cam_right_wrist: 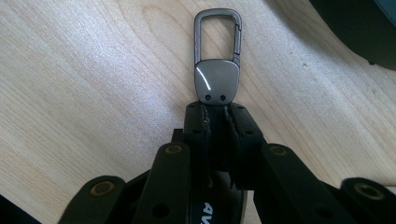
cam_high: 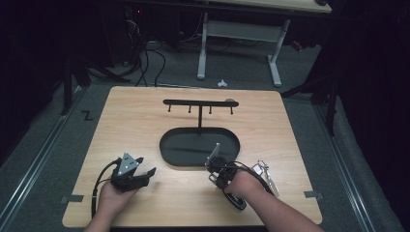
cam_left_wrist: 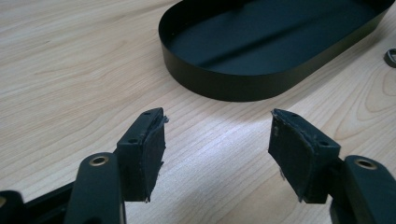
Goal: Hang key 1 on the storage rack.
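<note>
Right gripper (cam_right_wrist: 217,116) with its jaws clenched on the lower end of a metal carabiner clip (cam_right_wrist: 217,60). The flat grey plate and the snap loop project straight ahead of the jaw tips, lying low over the table (cam_right_wrist: 84,84). Gripping the tail end leaves the loop free, which suits hanging it on a peg; this is a judgement from the grasp. Ahead and to one side of the jaws lies the dark edge of the oval black tray (cam_high: 199,146).

In the high view, the right gripper (cam_high: 213,170) sits just beside the near rim of the tray, from which a post rises to a hook rack (cam_high: 199,102) with small pegs along its bar. The rack stands well beyond the jaws, so the clip probably has to be lifted and carried forward.

Left gripper (cam_left_wrist: 217,140): jaws released, nothing between them, the tray ahead of them; it waits to one side, leaving the work to the other hand.
</note>
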`<action>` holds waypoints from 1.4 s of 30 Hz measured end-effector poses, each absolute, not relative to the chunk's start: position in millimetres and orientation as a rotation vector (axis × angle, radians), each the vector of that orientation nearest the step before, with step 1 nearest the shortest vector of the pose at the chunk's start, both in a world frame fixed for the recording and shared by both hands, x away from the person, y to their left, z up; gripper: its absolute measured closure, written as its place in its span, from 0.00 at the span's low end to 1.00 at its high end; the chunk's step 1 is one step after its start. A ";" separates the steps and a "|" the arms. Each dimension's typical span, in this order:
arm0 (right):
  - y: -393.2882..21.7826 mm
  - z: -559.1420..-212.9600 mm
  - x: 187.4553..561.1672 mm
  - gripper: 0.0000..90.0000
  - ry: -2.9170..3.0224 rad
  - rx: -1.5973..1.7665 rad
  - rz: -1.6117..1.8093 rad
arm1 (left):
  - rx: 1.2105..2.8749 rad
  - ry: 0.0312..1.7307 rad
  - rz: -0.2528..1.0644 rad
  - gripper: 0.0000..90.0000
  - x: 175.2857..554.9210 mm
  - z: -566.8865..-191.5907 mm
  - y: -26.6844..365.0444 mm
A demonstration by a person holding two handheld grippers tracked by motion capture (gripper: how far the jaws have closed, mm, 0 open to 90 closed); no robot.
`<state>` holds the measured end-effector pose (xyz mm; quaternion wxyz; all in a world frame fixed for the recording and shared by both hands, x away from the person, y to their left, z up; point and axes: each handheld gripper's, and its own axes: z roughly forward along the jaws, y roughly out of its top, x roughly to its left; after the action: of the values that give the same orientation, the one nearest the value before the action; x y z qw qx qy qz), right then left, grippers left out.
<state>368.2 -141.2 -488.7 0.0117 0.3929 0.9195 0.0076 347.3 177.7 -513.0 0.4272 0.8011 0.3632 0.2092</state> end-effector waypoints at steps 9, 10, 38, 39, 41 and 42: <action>-148.5 -485.0 364.0 0.89 2.876 1.254 0.101 | 1.992 0.902 0.532 0.41 345.2 -512.4 176.8; -149.6 -482.7 363.4 0.89 2.879 1.260 0.114 | 1.991 0.902 0.534 0.41 345.3 -512.5 176.9; -184.4 -407.7 363.8 0.90 2.767 1.284 0.383 | 1.987 0.908 0.525 0.40 345.0 -511.9 177.9; -185.2 -405.3 364.9 0.90 2.762 1.283 0.391 | 1.987 0.908 0.524 0.40 345.0 -511.9 177.9; -185.4 -401.8 366.1 0.90 2.750 1.289 0.401 | 1.990 0.908 0.523 0.40 345.0 -512.0 177.7; -185.2 -399.8 366.9 0.90 2.747 1.289 0.402 | 1.993 0.907 0.522 0.40 344.8 -512.0 177.6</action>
<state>366.9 -185.2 -399.8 0.0402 0.4209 0.8967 0.1313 344.8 177.6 -512.0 0.4307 0.7990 0.3638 0.2091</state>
